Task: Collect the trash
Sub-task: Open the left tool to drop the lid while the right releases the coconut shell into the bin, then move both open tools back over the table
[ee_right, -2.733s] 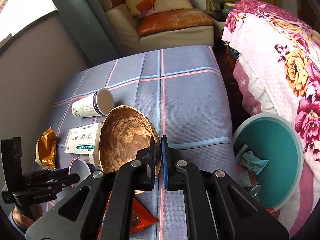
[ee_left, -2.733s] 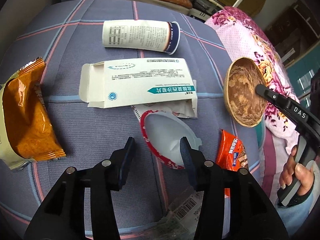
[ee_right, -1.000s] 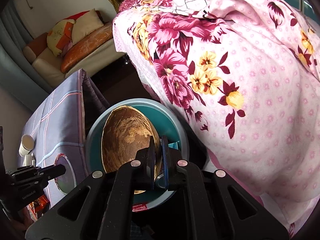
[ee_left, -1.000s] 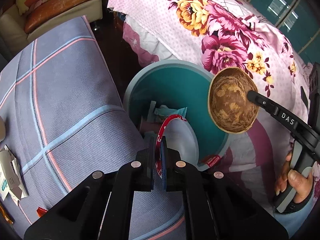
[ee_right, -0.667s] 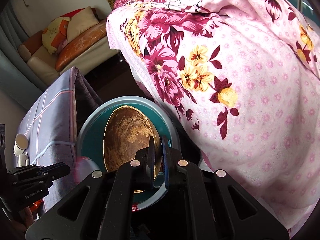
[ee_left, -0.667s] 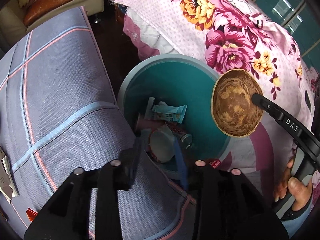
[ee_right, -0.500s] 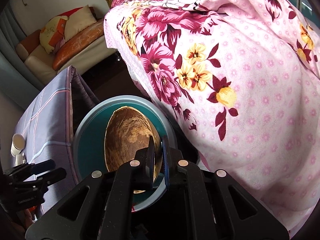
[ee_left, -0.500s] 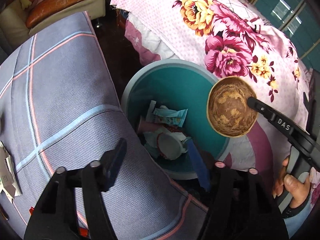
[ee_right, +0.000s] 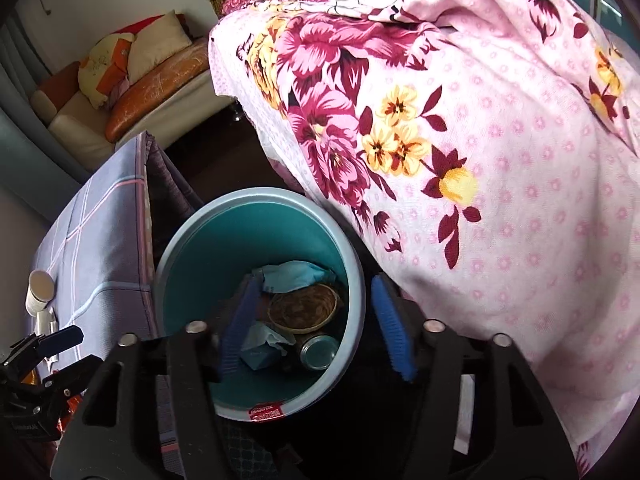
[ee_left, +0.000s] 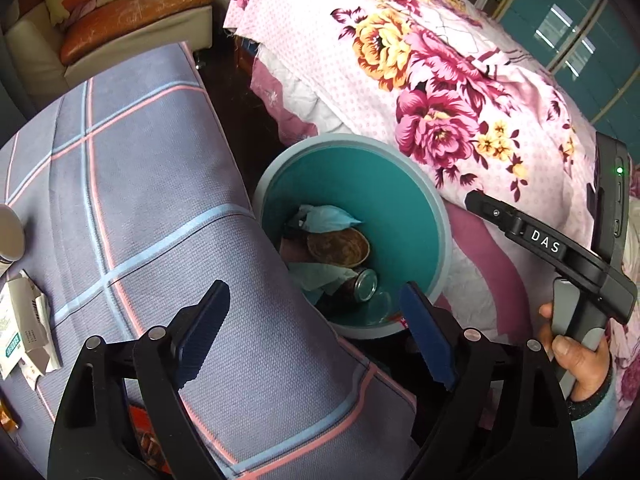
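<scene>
Both grippers have let go since a second ago: the lid and the brown bowl [ee_right: 303, 308] now lie in the bin [ee_left: 436, 208] among wrappers and a can [ee_left: 365, 285].

At the left, a box [ee_left: 24, 320] and a cup [ee_right: 39, 286] wait on the checked cloth [ee_left: 152, 168]. The left gripper [ee_left: 316, 334], jaws wide apart and empty, hangs over the cloth's edge beside the bin, so it can swing back freely. The right gripper [ee_right: 316, 320], jaws also apart, straddles the bin rim, the quilt [ee_right: 500, 160] close on its right.
</scene>
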Available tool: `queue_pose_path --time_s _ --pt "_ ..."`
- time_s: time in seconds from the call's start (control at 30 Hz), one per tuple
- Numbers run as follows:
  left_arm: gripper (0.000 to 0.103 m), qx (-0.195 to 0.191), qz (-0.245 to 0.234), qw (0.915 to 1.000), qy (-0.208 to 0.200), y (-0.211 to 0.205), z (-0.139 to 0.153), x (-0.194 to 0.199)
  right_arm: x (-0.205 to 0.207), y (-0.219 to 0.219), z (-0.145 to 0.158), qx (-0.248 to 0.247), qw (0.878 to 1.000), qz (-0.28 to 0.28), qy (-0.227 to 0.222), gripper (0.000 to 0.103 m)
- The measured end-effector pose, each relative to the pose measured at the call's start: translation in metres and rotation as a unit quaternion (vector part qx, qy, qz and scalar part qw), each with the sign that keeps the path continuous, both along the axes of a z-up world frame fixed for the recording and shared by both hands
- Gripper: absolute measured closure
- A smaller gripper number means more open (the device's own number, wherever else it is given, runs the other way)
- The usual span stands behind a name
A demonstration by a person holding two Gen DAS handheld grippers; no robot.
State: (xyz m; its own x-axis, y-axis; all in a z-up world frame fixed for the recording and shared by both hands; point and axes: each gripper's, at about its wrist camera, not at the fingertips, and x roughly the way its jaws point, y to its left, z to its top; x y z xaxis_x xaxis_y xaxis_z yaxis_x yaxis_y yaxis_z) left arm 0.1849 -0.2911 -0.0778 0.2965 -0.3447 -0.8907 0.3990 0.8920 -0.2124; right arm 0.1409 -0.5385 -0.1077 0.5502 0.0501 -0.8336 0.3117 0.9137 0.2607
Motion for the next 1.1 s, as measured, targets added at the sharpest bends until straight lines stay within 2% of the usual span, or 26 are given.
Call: queue_pose_path --time_s 0.13,0.27,0.67,0.97,1.1 --pt "0.015 -0.011 0.011 0.9999 -0.008 0.014 0.01 -0.009 -0.004 0.008 0.012 0.003 1.0 0.006 -0.004 0.032" --pt "0.015 -0.022 0.023 0.9994 -0.011 0.034 0.019 -0.019 -0.011 0.02 0.027 0.006 1.0 0.019 -0.01 0.029" --pt "0.012 -0.038 0.058 0.9972 -0.026 0.115 0.035 -0.056 -0.028 0.092 0.061 0.006 0.997 0.081 -0.017 0.027" --pt "0.011 -0.051 0.134 0.9893 -0.025 0.203 0.032 -0.079 -0.038 0.164 0.07 0.006 0.991 0.135 0.0 0.023" --pt "0.011 -0.051 0.154 0.9865 -0.021 0.23 0.026 -0.092 -0.045 0.196 0.068 0.009 0.986 0.164 0.007 0.023"
